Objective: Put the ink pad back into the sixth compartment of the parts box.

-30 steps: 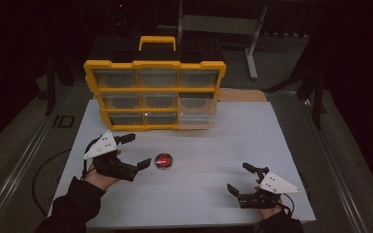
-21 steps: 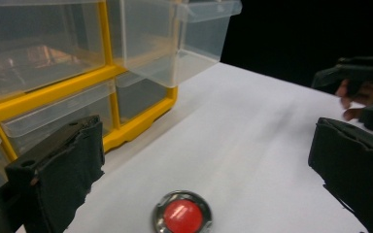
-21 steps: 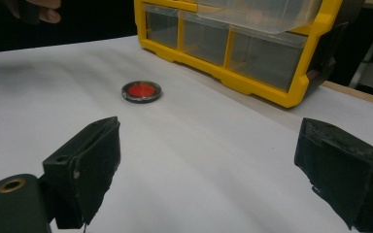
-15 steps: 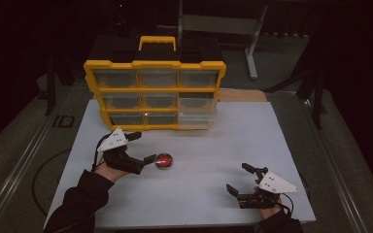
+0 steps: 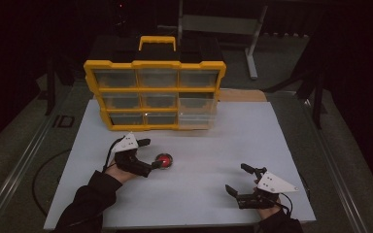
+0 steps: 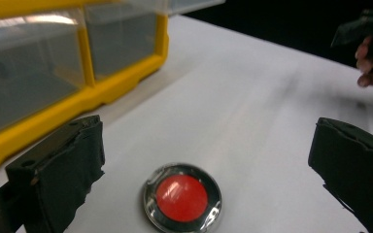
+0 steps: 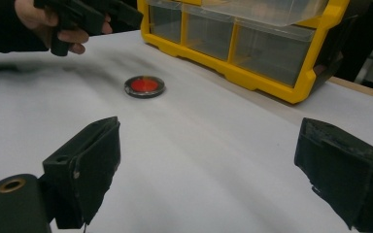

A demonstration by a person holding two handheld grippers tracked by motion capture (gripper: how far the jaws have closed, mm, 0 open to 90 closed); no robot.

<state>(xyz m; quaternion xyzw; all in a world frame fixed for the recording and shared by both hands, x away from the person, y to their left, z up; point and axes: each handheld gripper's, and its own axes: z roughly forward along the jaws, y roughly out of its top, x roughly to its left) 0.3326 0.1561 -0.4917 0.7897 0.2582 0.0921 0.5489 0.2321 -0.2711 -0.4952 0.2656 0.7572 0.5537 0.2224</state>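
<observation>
A small round disc (image 5: 164, 159) with a red centre and a shiny dark rim lies flat on the white tabletop (image 5: 223, 141). My left gripper (image 5: 151, 154) is open just left of the disc, one jaw on its far side and one on its near side. In the left gripper view the disc (image 6: 182, 198) lies low between the two spread jaws, touching neither. My right gripper (image 5: 235, 178) is open near the front right of the table, with nothing between its jaws. From the right gripper view the disc (image 7: 144, 86) lies far off, below the left hand's gripper (image 7: 87, 14).
A yellow parts organizer (image 5: 154, 94) with clear drawers stands upright at the table's back, a yellow handle (image 5: 157, 41) on top. Its lower right drawer (image 5: 197, 109) sticks out a little. Dark floor and a metal stand (image 5: 252, 29) lie beyond the table.
My left gripper has slid right and forward along the table until its open jaws flank the red disc. The disc and my right gripper have stayed where they were.
</observation>
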